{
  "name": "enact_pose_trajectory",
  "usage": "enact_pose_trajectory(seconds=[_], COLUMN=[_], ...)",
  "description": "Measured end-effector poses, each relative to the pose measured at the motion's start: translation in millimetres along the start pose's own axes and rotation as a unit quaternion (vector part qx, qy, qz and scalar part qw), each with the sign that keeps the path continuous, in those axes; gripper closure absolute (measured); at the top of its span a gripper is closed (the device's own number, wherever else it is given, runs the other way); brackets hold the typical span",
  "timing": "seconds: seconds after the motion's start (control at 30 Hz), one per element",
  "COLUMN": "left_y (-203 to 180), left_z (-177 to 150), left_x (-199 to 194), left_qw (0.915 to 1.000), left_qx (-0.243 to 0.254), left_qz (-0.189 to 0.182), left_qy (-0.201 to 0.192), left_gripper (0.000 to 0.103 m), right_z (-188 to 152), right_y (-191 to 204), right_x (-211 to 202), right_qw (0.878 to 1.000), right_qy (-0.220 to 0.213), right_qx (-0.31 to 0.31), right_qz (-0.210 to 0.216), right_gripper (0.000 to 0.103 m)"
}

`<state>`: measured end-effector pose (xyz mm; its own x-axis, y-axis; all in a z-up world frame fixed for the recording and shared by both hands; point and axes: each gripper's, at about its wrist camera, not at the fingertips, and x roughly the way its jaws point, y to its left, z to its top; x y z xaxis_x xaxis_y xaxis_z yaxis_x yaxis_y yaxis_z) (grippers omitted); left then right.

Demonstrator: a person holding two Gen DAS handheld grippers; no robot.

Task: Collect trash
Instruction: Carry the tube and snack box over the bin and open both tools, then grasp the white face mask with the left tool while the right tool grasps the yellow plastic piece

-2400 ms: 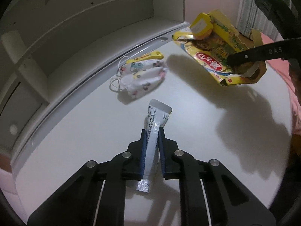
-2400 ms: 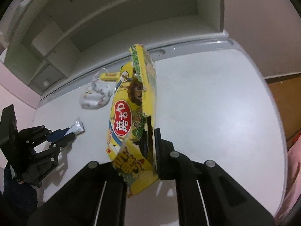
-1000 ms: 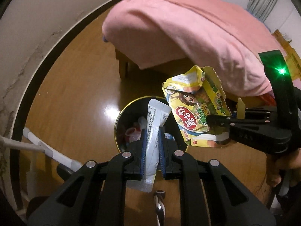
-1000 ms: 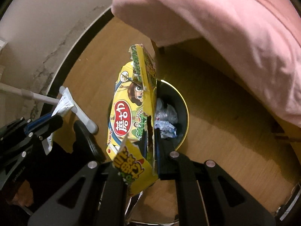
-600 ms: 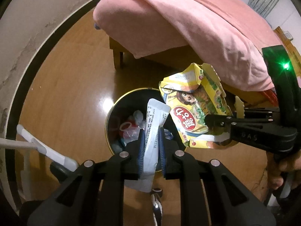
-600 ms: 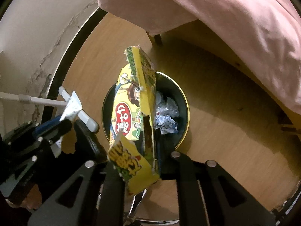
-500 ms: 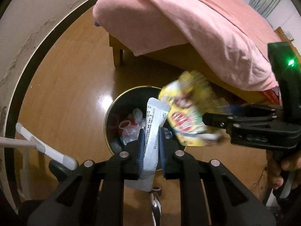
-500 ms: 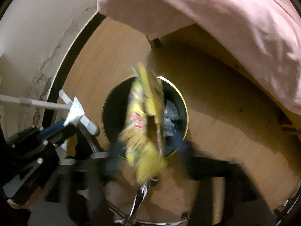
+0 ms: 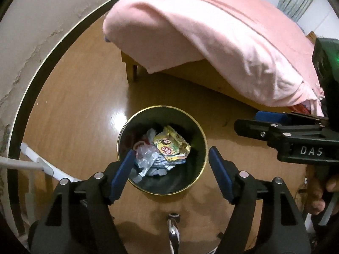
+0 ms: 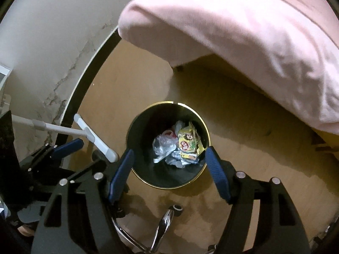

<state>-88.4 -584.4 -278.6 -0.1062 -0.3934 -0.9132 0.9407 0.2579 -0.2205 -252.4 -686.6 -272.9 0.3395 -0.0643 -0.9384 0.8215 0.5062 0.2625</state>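
The left claw (image 9: 170, 170) hangs over the round black bin (image 9: 197, 182), its jaws opening with nothing between them. The right claw (image 10: 168, 169) stands wide and empty above the same bin. The yellow snack wrapper (image 9: 171, 147) lies inside the bin toward its right wall, on crumpled clear plastic (image 9: 146, 157). The bin stands on the wooden floor (image 9: 84, 97) near the corner of the pink-covered bed (image 9: 211, 27).

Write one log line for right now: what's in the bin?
round black bin with gold rim | yellow snack wrapper inside | left tongs opening, empty | right tongs open, empty
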Motion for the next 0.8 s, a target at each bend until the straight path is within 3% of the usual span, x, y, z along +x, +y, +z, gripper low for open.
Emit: enact_pose_trajectory(seconds=[0.23,0.43,0.5,0.6,0.67,0.73,0.8], left_y=[-5,56,88,150,194,241,283], left_z=[-4,-36,-54,-90,-116,-144,-166], left_x=[-111,-247,-289,-348,-377,-400,-414], left_qw=[0.9950,0.9808,0.9713,0.9487,0.9317,0.9072,0.8910], left_qx=[0.043,-0.009,-0.040,-0.105,-0.147,-0.192,-0.229], left_qz=[0.042,0.107,0.145,0.218,0.264,0.322,0.347], left_qy=[-0.080,-0.162,-0.185,-0.204,-0.202,-0.191,-0.182], left_gripper=[0.027,0.020,0.017,0.010,0.009,0.008,0.008], right_z=[3,7,6,4,1,-3,-7], right_y=[43,125,158,219,265,317,363], right_x=[-59,-104,-115,-127,-131,-132,-131], right_qw=[0.997,0.986,0.980,0.967,0.955,0.940,0.925], right_qy=[-0.046,-0.086,-0.094,-0.101,-0.102,-0.101,-0.093], right_qx=[-0.055,-0.135,-0.166,-0.221,-0.261,-0.306,-0.343], right_qz=[0.005,0.037,0.051,0.078,0.094,0.113,0.131], right_gripper=[0.035,0.034,0.032,0.029,0.027,0.026,0.026])
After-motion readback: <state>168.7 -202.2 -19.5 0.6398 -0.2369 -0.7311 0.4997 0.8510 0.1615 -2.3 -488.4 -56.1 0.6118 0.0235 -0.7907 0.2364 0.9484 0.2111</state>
